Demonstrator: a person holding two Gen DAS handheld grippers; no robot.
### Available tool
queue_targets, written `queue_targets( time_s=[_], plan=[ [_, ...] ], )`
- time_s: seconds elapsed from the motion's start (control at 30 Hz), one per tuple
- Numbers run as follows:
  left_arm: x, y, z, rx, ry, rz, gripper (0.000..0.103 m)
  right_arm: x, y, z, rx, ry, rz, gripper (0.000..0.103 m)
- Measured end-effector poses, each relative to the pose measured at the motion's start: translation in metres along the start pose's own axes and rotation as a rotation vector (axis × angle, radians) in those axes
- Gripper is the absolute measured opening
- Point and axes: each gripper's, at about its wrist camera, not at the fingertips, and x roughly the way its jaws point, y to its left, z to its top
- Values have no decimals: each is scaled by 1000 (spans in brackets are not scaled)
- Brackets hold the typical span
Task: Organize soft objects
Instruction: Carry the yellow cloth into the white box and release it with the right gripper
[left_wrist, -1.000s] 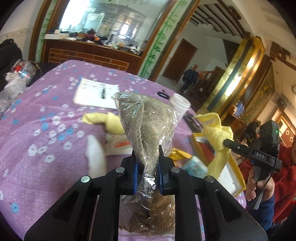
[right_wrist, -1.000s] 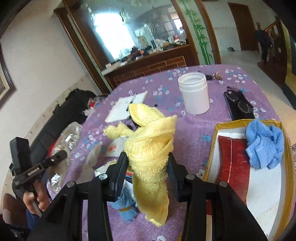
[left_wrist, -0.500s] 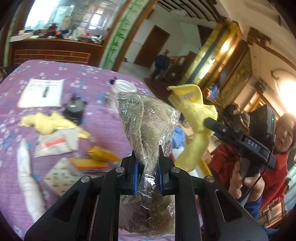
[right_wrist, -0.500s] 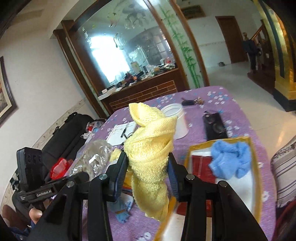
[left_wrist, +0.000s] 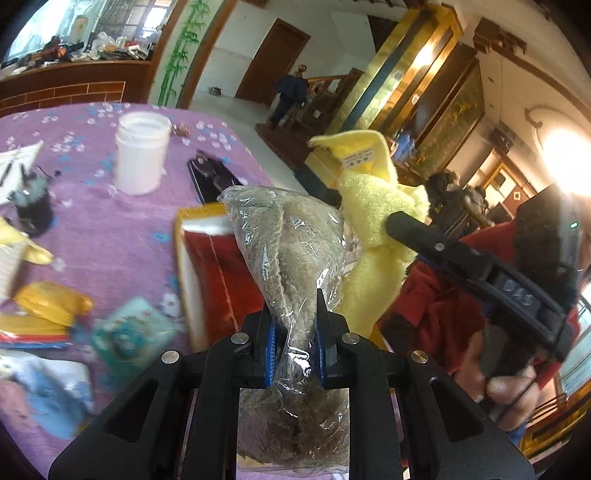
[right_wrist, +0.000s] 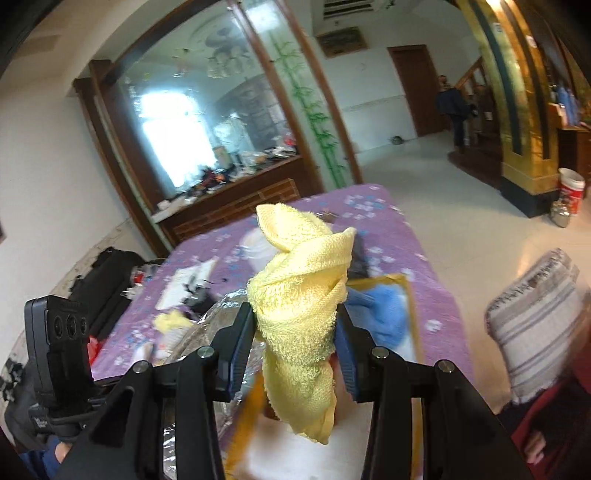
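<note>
Purple floral tablecloth (left_wrist: 110, 229) below; left fingers (left_wrist: 295, 345) clamping bagged plush (left_wrist: 291, 251), right fingers (right_wrist: 293, 354) gripping yellow towel (right_wrist: 299, 295).

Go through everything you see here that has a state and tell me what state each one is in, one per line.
Left tongs: shut on the bagged plush, held up.
Right tongs: shut on the yellow towel.
Bagged plush: sealed in clear wrap, off the table.
Yellow towel: bunched, hanging from the grip.
Gold-rimmed box: open, red lining showing.
Blue cloth: crumpled inside the box.
White jar: upright on the table.
</note>
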Motion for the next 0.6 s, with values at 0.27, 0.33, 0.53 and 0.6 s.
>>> queue_targets(
  time_s=[0.27,0.33,0.53,0.6],
  plan=[
    [52,1,-39,16,157,16,15,12,-22,-32,-13,172,-54,42],
    [53,-1,-45,37,165,37,15,17,-25,-40,-13,226,-70,42],
    [59,-8,-51,85,150,82,15,25,-26,-53,-36,295,-91,42],
    [62,-6,-47,118,138,110,15,29,-25,-56,-34,309,-98,42]
  ],
)
